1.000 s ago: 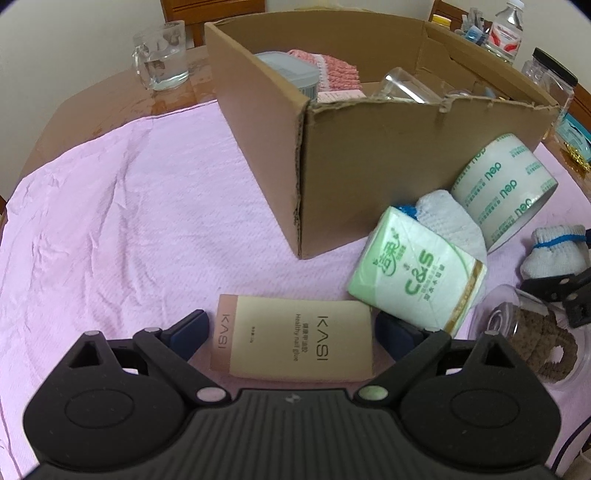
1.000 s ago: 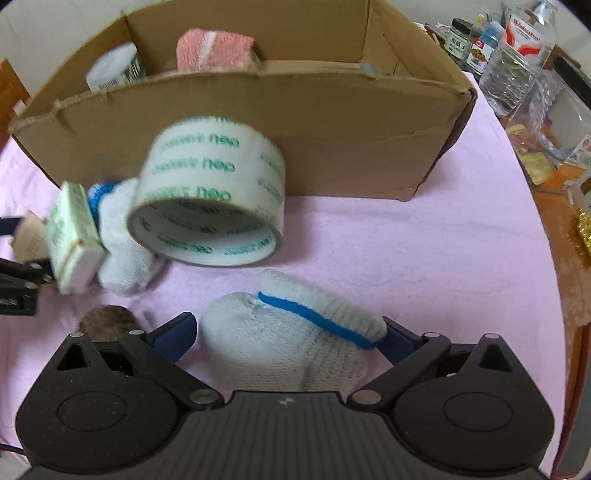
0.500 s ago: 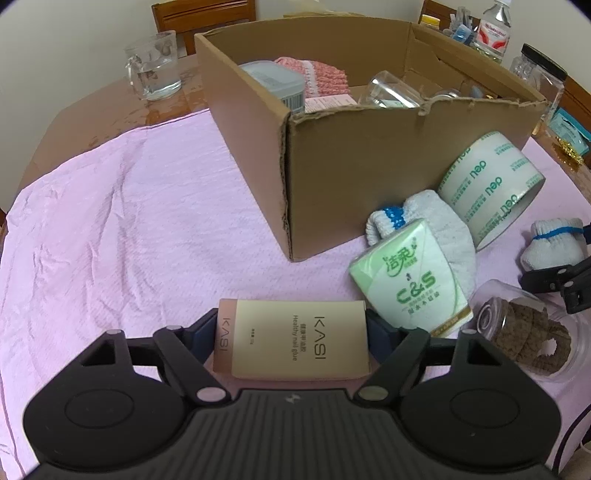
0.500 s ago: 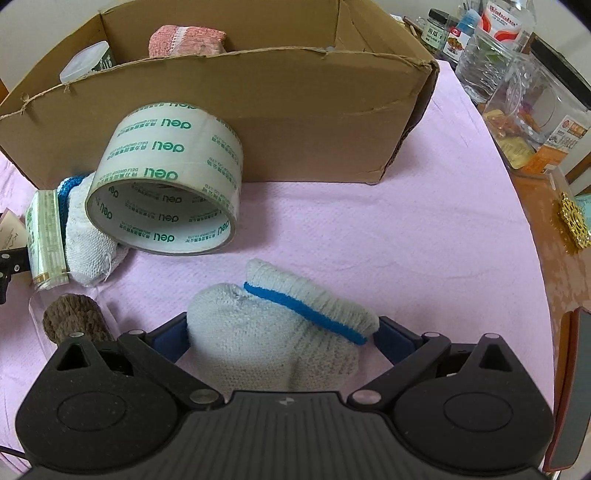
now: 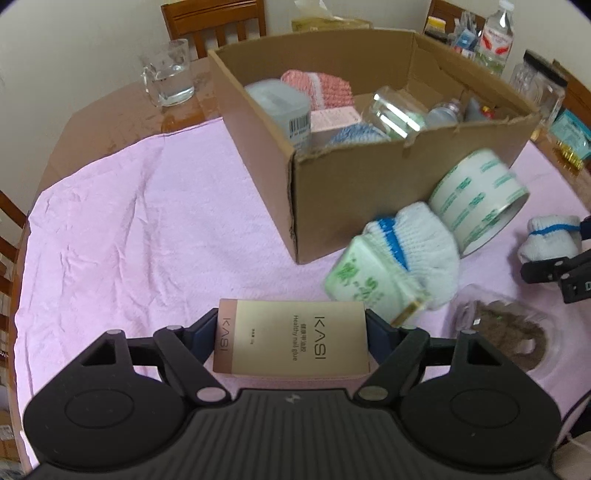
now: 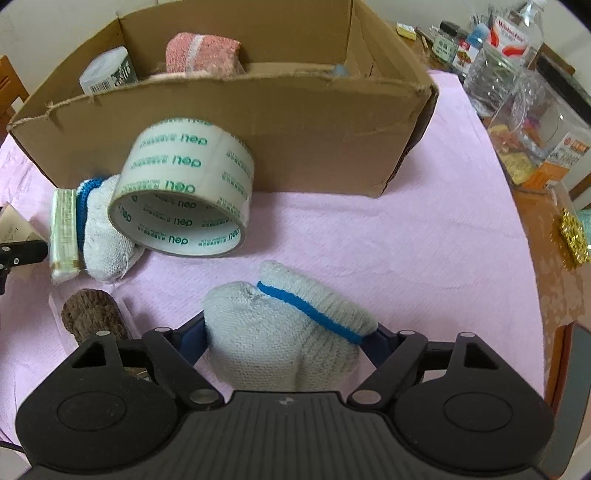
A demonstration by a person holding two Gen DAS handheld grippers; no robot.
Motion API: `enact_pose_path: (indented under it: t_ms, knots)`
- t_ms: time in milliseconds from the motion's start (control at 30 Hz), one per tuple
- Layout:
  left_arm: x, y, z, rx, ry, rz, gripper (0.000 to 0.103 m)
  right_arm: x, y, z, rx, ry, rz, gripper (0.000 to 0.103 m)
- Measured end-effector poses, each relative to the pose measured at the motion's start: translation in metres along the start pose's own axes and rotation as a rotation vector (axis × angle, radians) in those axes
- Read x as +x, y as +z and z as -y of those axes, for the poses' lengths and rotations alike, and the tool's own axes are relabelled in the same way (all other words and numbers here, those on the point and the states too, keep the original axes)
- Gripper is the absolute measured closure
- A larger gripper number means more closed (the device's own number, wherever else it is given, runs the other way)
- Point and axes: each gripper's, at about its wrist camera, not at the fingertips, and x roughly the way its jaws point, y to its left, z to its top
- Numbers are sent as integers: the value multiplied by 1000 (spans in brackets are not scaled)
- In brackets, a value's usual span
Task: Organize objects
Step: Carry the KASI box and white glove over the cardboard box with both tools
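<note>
My left gripper (image 5: 291,332) is shut on a beige KASI box (image 5: 291,339) and holds it above the pink cloth. My right gripper (image 6: 288,336) is shut on a rolled white glove with a blue band (image 6: 284,332); this glove also shows in the left wrist view (image 5: 550,236). An open cardboard box (image 5: 369,177) stands ahead, also in the right wrist view (image 6: 295,122), with several items inside. A tape roll (image 6: 184,188), a second white glove (image 6: 103,240) and a green tissue pack (image 5: 365,284) lie against its front.
A clear jar with a brown knitted thing (image 5: 509,332) lies on the pink cloth (image 5: 129,229). A glass mug (image 5: 168,74) stands at the far left. Bottles and jars (image 6: 517,74) crowd the right table edge. A wooden chair (image 5: 214,18) stands behind.
Both grippers closed on their objects and rose: the left lifted the KASI box, the right lifted the glove. The box interior now shows more from above.
</note>
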Motion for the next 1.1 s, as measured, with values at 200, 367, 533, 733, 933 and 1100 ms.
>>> enact_pose_path:
  t_ms: [200,367,533,733,933,1100]
  knots:
    - [-31,7,8,1,-5,29,24,-26,7,8,-36,32,30,17]
    - [-56,16,16,-21,-32,59,24,-54,15,12,-65,70,71,17]
    - [-74,32,23,-23,-34,101,24,-77,22,11,-108,72,117,17]
    - [-86,64,31,4,-28,168,24,-93,40,12,-142,94,169,17]
    - [-80,95,38,33,-15,203,24,-102,62,16,-160,104,218,17]
    - [-69,109,41,38,1,204,24,-105,78,18,-177,99,250,17]
